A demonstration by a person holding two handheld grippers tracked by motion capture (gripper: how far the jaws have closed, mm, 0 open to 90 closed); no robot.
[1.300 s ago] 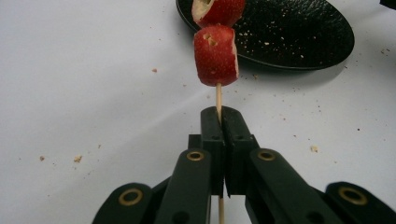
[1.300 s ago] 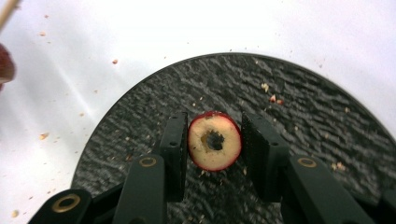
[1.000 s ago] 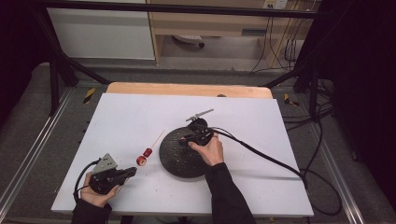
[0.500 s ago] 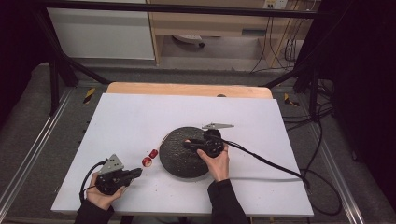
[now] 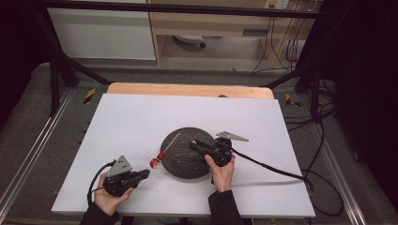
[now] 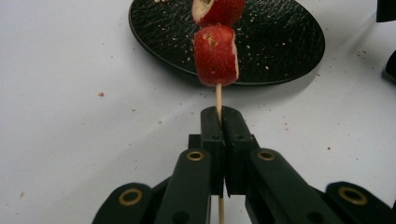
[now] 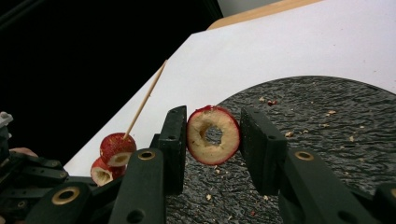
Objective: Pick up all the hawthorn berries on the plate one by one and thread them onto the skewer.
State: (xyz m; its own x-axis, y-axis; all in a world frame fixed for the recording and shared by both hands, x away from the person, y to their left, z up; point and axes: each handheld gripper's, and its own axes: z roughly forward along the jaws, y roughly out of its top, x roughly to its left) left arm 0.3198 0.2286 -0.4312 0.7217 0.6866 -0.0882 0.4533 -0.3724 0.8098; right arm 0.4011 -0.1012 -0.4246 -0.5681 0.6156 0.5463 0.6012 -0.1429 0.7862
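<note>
My left gripper (image 5: 144, 173) at the table's near left is shut on a thin wooden skewer (image 6: 218, 95). Two red fruit pieces (image 6: 215, 53) are threaded on it, and it points up toward the black round plate (image 5: 180, 164). In the high view the fruit pieces (image 5: 157, 160) hang just left of the plate's rim. My right gripper (image 5: 193, 143) reaches left over the plate, shut on a red-skinned fruit ring (image 7: 213, 135) with a pale face and a hole in the middle. The ring is held on edge just above the plate (image 7: 327, 126), a short way from the skewer (image 7: 144, 100).
A white sheet (image 5: 141, 117) covers the table, with a wooden strip (image 5: 187, 89) along the far edge. The right gripper's black cable (image 5: 272, 166) trails across the sheet to the right. Crumbs dot the plate and the sheet near it.
My right hand has swung right and toward the near side with the fruit ring, jaws now pointing left. My left hand has shifted the skewer slightly right, toward the plate.
</note>
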